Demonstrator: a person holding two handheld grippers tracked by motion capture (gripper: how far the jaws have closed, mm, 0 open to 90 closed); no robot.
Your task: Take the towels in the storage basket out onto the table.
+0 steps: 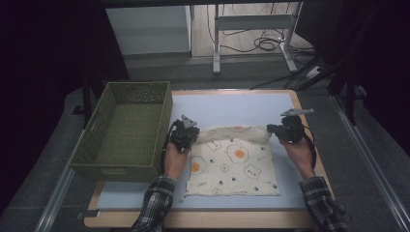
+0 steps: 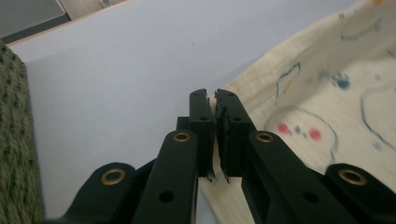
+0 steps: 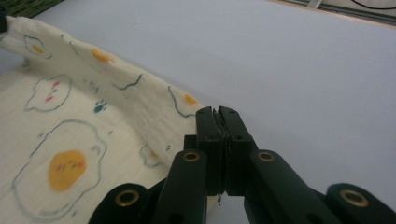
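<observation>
Cream egg-print cloth (image 1: 233,162) lies mid-mat at 3 o'clock of green woven basket (image 1: 126,129), far corners pinched in left gripper (image 1: 186,133) and right gripper (image 1: 285,128), fold just begun, rest flat.

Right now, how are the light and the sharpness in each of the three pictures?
High view: dim, dark at the edges, the cloth somewhat soft. Left gripper view: bright and even, the left tongs sharp, the basket at the edge blurred. Right gripper view: bright, the right tongs sharp, the near cloth print slightly soft.
</observation>
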